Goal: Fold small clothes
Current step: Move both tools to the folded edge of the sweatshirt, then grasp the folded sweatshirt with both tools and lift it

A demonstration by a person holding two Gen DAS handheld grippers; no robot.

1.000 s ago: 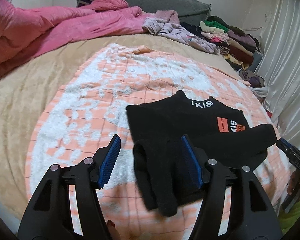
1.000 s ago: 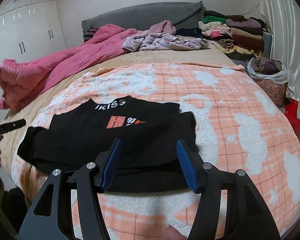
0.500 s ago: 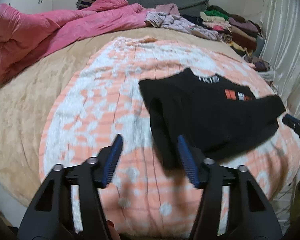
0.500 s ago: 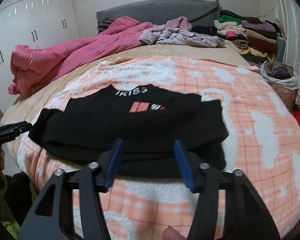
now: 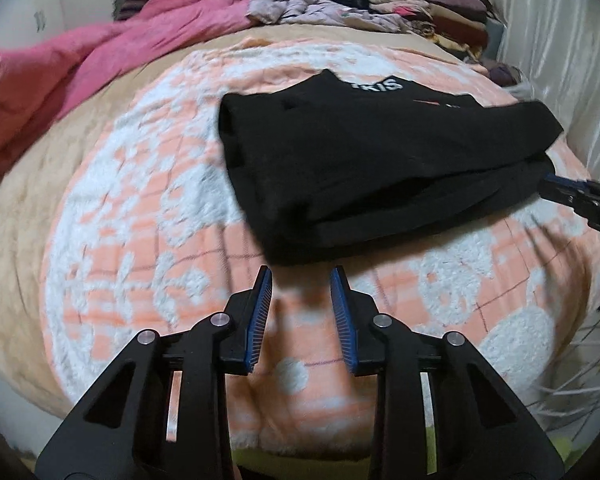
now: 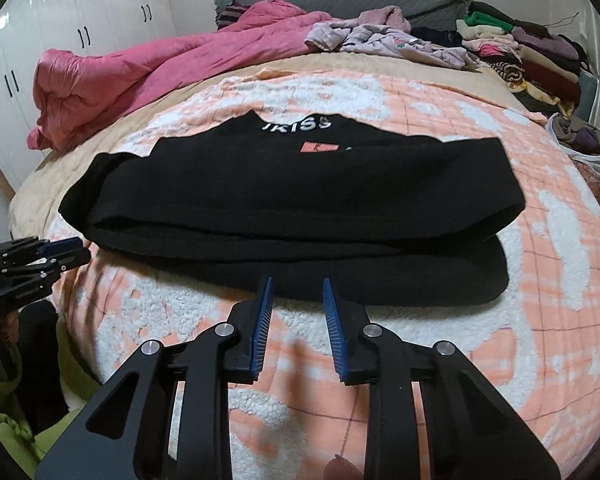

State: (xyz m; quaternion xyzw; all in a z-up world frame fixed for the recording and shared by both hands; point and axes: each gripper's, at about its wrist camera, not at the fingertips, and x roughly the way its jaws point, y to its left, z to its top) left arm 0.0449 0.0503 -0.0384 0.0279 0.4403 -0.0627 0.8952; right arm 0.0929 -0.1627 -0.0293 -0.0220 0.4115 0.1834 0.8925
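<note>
Black garment (image 6: 300,200) with white lettering at its collar lies partly folded on an orange-and-white fleece blanket (image 6: 540,280) spread over a bed, its lower portion already doubled up toward the chest print, leaving a thick layered hem along the near edge. Both tools sit just short of that edge: the left gripper (image 5: 302,280) at the near left corner of the cloth, the right gripper (image 6: 296,288) at the middle of the near hem, each with its blue-padded fingers spread and holding nothing. A pink duvet (image 6: 140,68) is bunched at the far left of the bed, with stacked clothes (image 6: 532,52) along the far right.

Judging by the layout, one fold is down and the next is about to be taken. To do it cleanly, each gripper would need to bite through every layer at the near edge, not just the top one, then lift both points evenly so the bundle stays square. The fabric looks soft and thick, so a shallow pinch could let the under-layer slip and skew the fold.
</note>
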